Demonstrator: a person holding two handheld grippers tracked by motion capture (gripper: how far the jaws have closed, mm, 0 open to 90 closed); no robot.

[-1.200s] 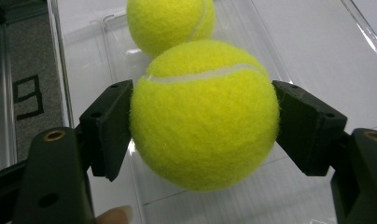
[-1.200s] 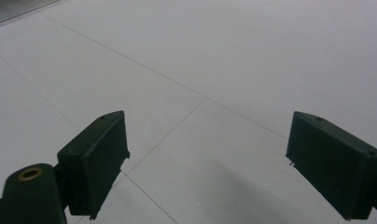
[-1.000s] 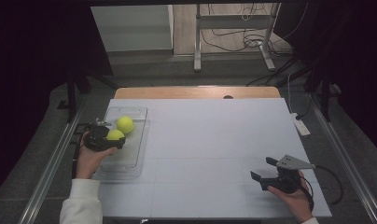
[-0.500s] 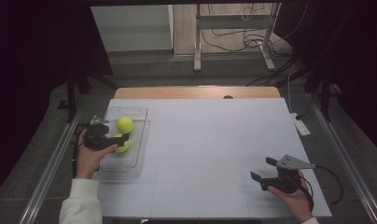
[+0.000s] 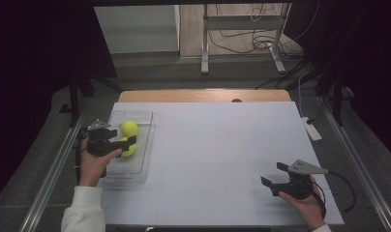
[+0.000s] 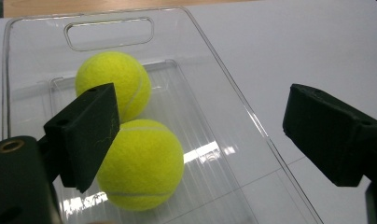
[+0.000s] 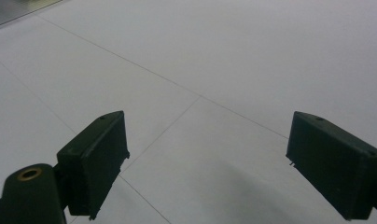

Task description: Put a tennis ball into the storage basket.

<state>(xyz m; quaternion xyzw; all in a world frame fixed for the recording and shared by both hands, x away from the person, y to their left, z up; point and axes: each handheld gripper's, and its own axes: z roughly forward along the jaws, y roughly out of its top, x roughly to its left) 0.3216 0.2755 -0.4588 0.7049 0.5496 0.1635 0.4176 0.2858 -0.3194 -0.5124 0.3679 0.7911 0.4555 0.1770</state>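
A white power strip (image 5: 310, 129) is lying at the right edge of the white counter (image 5: 222, 145). Cables (image 5: 242, 29) are trailing across the floor beyond a metal stand (image 5: 242, 43).

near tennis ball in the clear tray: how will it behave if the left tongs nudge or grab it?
The near fuzzy yellow tennis ball is round, so a nudge would likely roll it along the clear plastic tray. Its felt should grip the pads; probably light. The open left tongs straddle it off-centre, so closing may squirt it sideways.
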